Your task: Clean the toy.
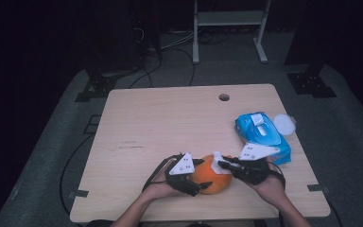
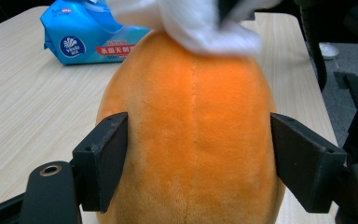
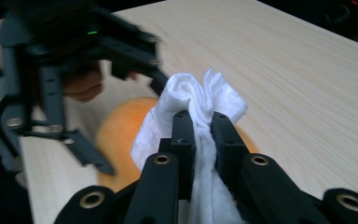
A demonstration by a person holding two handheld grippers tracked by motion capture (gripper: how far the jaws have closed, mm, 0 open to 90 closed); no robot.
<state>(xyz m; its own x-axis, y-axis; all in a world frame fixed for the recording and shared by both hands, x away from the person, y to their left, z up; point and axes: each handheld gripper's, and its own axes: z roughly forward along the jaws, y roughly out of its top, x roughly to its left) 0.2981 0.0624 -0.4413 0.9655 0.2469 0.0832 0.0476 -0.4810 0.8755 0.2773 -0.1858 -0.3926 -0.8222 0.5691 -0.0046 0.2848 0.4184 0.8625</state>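
Left tongs (image 2: 198,163) clamp the orange plush toy (image 2: 191,140); right tongs (image 3: 201,140) pinch a white wipe (image 3: 200,98) against it

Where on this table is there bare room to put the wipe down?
The table's whole left half and the far strip toward the round hole lie bare. The near middle is crowded: the left gripper clamps the orange plush, the right gripper pinches the white wipe; blue wipes pack and lid fill the right edge.

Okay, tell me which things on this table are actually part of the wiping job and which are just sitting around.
In use:
- orange plush toy, gripped by the left gripper
- white wipe, pinched in the right gripper and pressed on the toy's top

Lying about:
- blue wipes pack
- round white lid beside the pack
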